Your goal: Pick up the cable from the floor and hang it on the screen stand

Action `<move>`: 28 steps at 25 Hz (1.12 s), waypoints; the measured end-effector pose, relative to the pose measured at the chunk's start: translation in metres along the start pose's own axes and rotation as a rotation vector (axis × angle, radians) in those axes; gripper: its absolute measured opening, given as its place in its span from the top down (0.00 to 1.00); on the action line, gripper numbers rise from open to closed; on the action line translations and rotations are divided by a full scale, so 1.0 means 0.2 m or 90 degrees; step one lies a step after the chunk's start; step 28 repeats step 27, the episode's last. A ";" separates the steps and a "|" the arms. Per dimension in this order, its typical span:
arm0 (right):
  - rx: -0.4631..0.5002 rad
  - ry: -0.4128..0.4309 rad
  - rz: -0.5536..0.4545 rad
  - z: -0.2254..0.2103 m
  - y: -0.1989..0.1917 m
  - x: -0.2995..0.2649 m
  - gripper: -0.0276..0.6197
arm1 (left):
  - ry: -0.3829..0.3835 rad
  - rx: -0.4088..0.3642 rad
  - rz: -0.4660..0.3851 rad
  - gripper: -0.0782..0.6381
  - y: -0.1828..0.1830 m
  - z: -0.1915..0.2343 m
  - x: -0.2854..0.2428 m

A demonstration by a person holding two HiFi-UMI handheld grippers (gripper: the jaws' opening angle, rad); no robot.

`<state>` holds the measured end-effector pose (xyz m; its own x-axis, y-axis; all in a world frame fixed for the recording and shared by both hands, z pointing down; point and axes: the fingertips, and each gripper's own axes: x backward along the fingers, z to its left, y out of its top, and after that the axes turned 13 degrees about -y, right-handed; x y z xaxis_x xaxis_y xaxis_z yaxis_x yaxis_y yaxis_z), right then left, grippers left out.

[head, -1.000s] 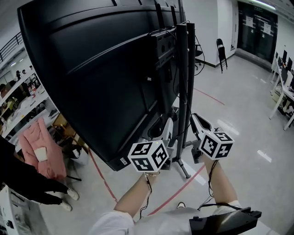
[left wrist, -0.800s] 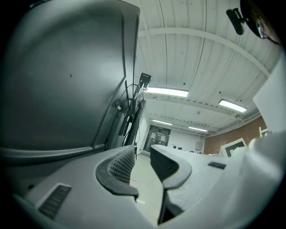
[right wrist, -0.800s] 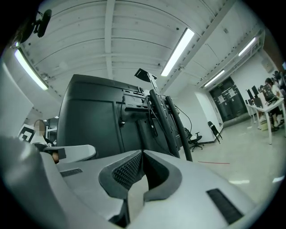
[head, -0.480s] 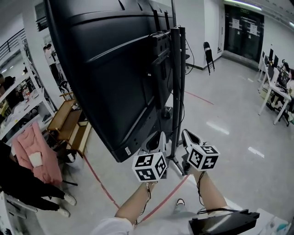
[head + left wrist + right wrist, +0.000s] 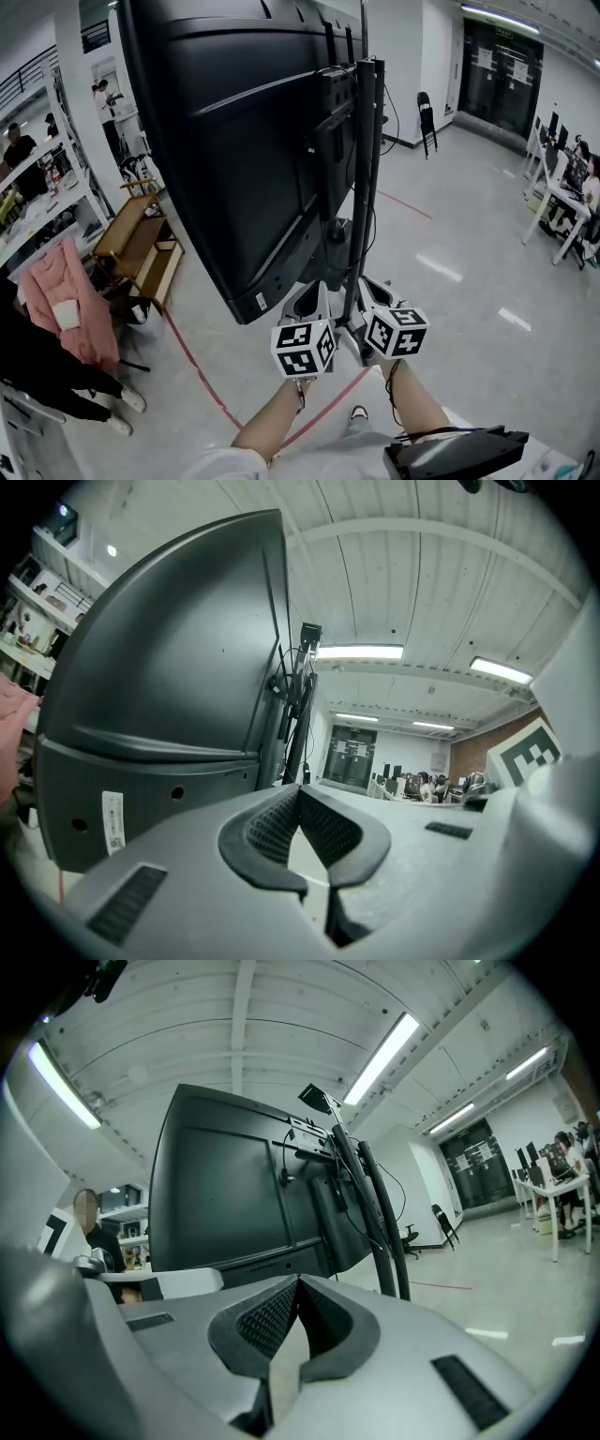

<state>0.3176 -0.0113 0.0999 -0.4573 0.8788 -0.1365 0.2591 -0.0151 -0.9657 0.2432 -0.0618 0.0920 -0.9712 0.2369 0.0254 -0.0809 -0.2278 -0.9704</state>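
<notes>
A thin black cable (image 5: 387, 105) hangs in a loop beside the upright of the black metal screen stand (image 5: 362, 187), high above and beyond both grippers; whether it is the one from the floor cannot be told. Neither gripper touches it. The left gripper (image 5: 319, 289) has just been closing its jaws, and its ribbed black pads (image 5: 272, 825) now meet at the tips with nothing between them. The right gripper (image 5: 368, 286), just to its right, is likewise closed and empty. The stand's post rises between the two grippers, just ahead of them. The large black screen (image 5: 234, 141) looms above the left gripper. A red tape line (image 5: 192, 361) crosses the pale grey floor (image 5: 469, 309) below.
</notes>
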 end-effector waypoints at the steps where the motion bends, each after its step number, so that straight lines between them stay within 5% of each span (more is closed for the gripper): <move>1: 0.006 0.000 0.000 0.00 0.00 -0.01 0.93 | 0.002 -0.001 0.000 0.88 0.00 0.00 -0.01; 28: 0.047 0.006 0.003 -0.12 0.08 -0.21 0.93 | 0.039 0.004 -0.002 0.88 0.03 0.09 -0.24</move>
